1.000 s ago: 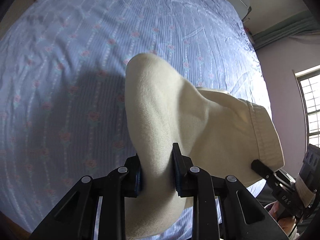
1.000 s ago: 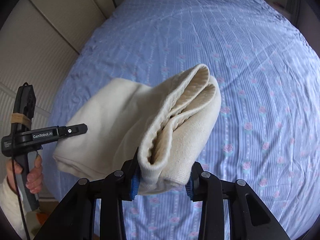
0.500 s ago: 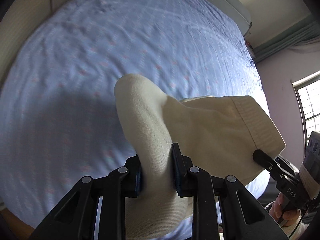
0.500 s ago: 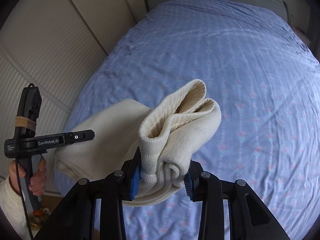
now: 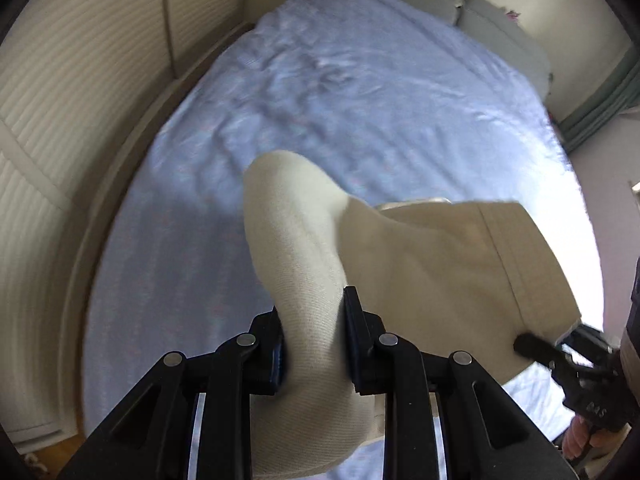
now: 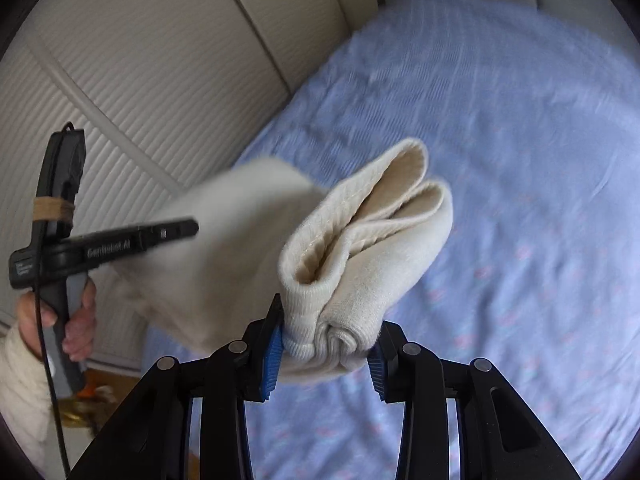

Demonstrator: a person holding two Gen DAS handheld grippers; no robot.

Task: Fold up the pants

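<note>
The cream pants [image 5: 420, 264] are folded into a thick bundle and held in the air over the blue bed [image 5: 340, 92]. My left gripper [image 5: 314, 344] is shut on one folded end. My right gripper [image 6: 326, 344] is shut on the other end, where the ribbed cuff layers [image 6: 360, 220] bunch up. In the left wrist view the right gripper [image 5: 560, 356] shows at the lower right, on the hemmed edge. In the right wrist view the left gripper [image 6: 172, 232] shows at the left, clamped on the blurred cloth [image 6: 224, 248].
The blue flowered sheet [image 6: 520, 160] covers the bed below. A ribbed beige wardrobe [image 6: 140, 60] stands along the bed's left side. A grey headboard [image 5: 460, 0] is at the far end. Wooden floor [image 5: 48, 452] shows at the bed's near corner.
Both grippers have lifted the bundle higher and tilted up. The bed now lies farther below and the wardrobe and headboard have come into view. Both grips hold unchanged.
</note>
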